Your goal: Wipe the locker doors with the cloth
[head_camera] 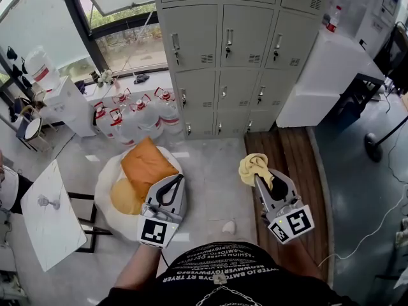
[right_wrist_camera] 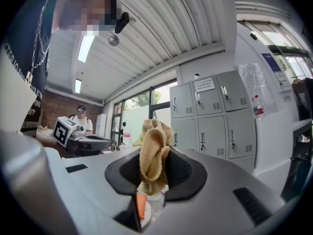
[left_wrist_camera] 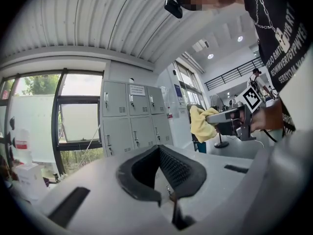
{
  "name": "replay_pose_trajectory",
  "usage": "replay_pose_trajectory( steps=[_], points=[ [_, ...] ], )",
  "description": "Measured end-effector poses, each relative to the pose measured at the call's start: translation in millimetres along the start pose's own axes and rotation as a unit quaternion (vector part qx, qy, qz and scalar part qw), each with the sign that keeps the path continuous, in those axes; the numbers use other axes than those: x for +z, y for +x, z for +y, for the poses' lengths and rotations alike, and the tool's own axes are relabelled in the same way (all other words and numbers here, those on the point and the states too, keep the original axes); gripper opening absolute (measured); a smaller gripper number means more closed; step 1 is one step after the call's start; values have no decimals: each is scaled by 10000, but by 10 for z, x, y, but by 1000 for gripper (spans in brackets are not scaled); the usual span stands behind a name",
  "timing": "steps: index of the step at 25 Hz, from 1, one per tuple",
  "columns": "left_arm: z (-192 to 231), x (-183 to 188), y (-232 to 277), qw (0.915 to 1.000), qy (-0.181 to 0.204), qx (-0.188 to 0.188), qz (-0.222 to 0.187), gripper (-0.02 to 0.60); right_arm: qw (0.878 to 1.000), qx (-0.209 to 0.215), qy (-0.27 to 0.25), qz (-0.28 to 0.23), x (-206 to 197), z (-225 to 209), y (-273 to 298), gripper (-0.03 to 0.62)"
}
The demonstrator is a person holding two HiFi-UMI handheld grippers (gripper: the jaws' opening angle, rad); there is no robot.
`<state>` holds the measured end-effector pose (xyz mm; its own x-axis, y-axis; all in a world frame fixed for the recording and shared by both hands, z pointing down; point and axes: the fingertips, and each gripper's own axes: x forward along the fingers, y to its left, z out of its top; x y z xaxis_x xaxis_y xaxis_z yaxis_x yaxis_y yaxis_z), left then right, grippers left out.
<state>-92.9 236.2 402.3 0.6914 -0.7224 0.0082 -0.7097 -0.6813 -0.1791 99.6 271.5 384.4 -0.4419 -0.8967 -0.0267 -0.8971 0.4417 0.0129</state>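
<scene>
between the right gripper (head_camera: 258,178) clenched jaws: a crumpled yellow cloth (right_wrist_camera: 154,151) (perhaps terry); left gripper (head_camera: 177,178) closed, empty; ahead, grey lockers (head_camera: 229,50) on pale floor (head_camera: 213,171).

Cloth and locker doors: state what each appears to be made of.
Cloth: soft, looped or woven fabric, matte pale yellow; it bunches in limp folds. Locker doors: probably painted sheet metal, smooth light grey, with punched vent slots and shiny handles.

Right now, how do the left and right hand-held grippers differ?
The right hand-held gripper is shut on a crumpled yellow cloth; the left hand-held gripper is shut, empty. The left shows over a white beanbag, the right over brown wooden flooring. Both face the grey metal lockers, touching none.
</scene>
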Motion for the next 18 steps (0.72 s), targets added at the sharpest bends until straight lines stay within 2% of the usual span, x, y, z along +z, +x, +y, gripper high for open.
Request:
replay_pose_trajectory(
  steps=[7, 18],
  points=[
    [-54, 40, 362, 9999, 30, 124, -4, 5, 9998, 182, 6, -40, 5, -362, 156, 80],
    [-100, 148, 831, 9985, 173, 513, 86, 5, 9986, 484, 67, -180, 26, -974, 358, 80]
  ],
)
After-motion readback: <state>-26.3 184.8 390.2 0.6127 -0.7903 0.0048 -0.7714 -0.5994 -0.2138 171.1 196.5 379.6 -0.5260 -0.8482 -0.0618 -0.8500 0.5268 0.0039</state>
